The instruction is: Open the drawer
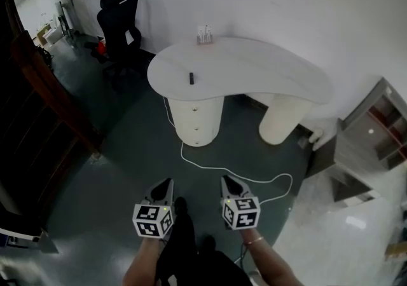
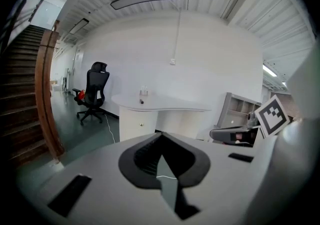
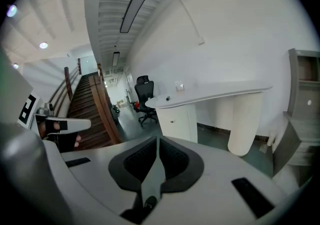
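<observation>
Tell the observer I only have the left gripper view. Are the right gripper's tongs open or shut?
Observer: The tongs of the right gripper are shut, with nothing between them.
Operator: How close are we to the drawers?
Observer: Head view shows the left gripper and the right one both well short of the drawer pedestal, with floor between.
Operator: Anything lying on that floor?
Observer: A white cable snakes from the pedestal toward the right gripper's side.
</observation>
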Demonstrator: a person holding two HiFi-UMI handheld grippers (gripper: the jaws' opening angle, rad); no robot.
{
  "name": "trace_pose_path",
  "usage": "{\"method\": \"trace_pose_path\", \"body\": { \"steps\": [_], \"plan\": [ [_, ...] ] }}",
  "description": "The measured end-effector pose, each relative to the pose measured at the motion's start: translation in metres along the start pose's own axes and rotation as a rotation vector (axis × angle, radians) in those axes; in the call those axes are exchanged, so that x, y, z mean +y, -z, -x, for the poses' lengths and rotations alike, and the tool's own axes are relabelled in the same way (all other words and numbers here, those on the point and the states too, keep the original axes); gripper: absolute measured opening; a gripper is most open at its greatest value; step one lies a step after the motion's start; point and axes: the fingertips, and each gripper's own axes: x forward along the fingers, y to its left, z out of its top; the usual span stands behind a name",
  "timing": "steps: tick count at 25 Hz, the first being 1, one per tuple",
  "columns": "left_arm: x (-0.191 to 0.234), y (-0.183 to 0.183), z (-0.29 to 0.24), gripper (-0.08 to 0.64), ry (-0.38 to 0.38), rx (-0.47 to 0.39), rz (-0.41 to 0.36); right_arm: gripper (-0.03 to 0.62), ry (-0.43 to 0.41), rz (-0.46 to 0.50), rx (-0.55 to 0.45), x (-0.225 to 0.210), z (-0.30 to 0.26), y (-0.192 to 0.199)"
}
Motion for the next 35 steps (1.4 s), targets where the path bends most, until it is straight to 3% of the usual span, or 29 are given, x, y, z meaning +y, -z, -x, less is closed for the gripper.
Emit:
{"method": "trace_pose_path", "body": {
  "steps": [13,18,24,35],
  "plan": [
    [0.131,-0.027,-0.122,0.002,0.068,0.070,0.057,0.008,0.093,-0.042,0.121,-0.003,-0.187,-0.032],
    [0.175,-0.033,-0.171,0.002,0.081,0.084,0.061,0.037,0.088,-0.070,0.146,-0.011,-0.259,-0.036],
    [0.200,-0.003,-0.217,0.002,0.076,0.102,0.082,0.091,0.076,-0.087,0.199,-0.024,-0.317,0.002],
    [0.204,0.102,-0.306,0.002,0.105,0.079,0.097,0.155,0.060,-0.060,0.265,-0.063,-0.409,0.124]
  ]
}}
